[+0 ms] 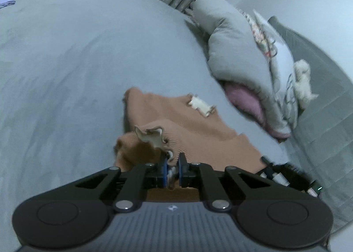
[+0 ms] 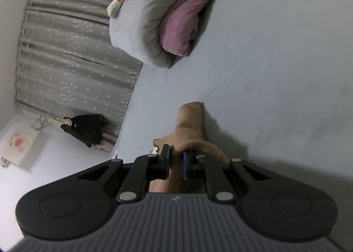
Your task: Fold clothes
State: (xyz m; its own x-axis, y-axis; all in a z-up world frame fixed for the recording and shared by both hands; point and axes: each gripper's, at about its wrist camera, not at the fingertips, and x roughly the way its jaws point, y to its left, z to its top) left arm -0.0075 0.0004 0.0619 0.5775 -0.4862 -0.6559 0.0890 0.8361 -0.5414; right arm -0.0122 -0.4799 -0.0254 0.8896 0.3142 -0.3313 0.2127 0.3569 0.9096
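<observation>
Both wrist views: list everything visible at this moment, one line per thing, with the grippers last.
tan garment: one, tan-orange knit with cream trim, lying on the bed, held at two spots
bed sheet: one, pale grey-blue, under the garment
rolled duvet: one, grey with a pink lining, at the far side of the bed
patterned pillow: one, pale with a print, against the duvet
curtain: one, grey with small stars, beside the bed
dark clothes: one small heap, black, on the floor by the curtain
left gripper: one, black, shut on the garment's cream-trimmed edge
right gripper: one, black, shut on a tan fold
</observation>
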